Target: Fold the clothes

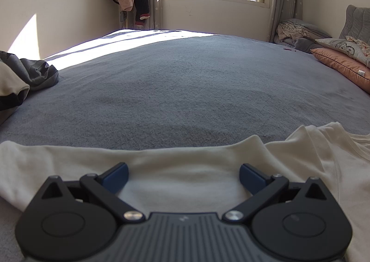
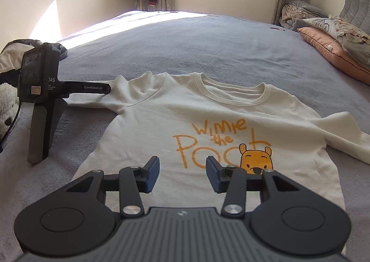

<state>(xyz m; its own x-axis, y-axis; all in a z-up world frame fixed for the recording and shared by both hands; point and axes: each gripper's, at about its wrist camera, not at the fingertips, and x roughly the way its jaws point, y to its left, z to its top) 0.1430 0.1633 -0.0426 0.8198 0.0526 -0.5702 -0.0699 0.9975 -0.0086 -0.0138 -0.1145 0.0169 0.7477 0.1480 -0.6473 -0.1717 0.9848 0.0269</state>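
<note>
Lying flat and face-up on the grey bed [image 2: 208, 37], the cream T-shirt [image 2: 161, 109] spreads beneath both tools. The right gripper [image 2: 182, 173] hovers above its chest print, jaws apart and empty. The left gripper [image 1: 183, 177], spread wide, sits over the shirt's left sleeve.
</note>
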